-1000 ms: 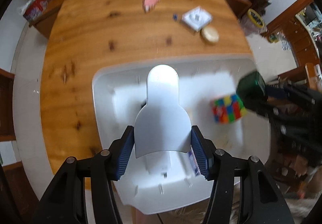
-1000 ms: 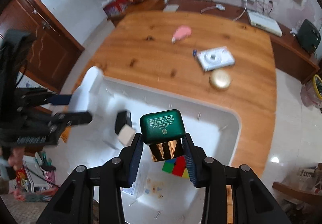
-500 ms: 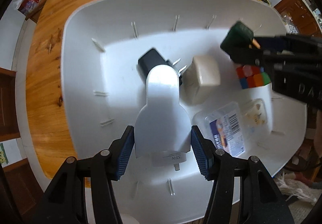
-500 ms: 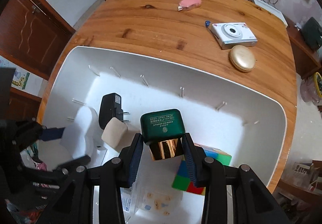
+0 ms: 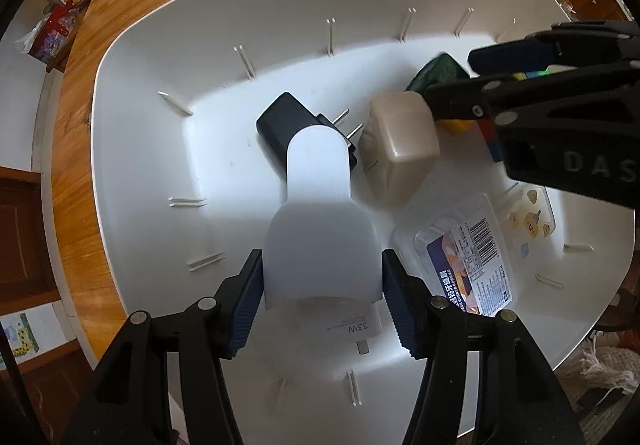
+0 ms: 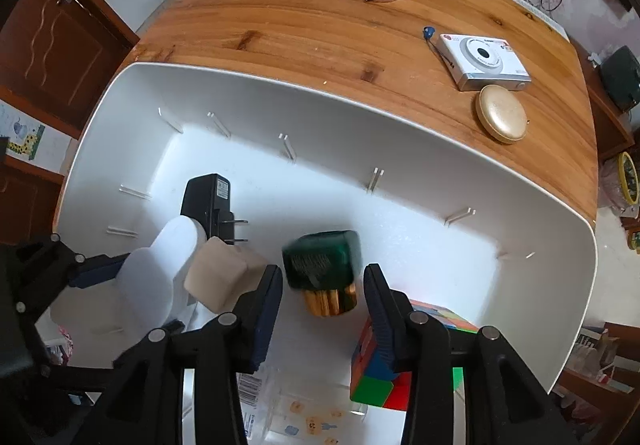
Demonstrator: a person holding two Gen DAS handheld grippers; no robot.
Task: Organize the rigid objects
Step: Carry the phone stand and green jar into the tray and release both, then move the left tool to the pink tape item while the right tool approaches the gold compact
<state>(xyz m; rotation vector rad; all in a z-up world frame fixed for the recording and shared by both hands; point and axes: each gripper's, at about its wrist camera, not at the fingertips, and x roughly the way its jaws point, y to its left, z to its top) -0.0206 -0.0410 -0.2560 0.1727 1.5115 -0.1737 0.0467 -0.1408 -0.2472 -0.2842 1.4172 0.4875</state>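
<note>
Fingers of your right gripper [image 6: 323, 297] are spreading, and the green bottle [image 6: 322, 259] sits loose between them inside the white bin [image 6: 400, 133]; your left gripper [image 5: 322, 299] clamps the white object [image 5: 320, 229].

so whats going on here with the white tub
A person is loading items into the white tub with two hand-held tools. The left tool grips a white bottle-shaped piece low inside it. The right tool is opening, and the green-capped gold bottle sits loose between its pads. A camera and gold compact remain on the table.
</note>
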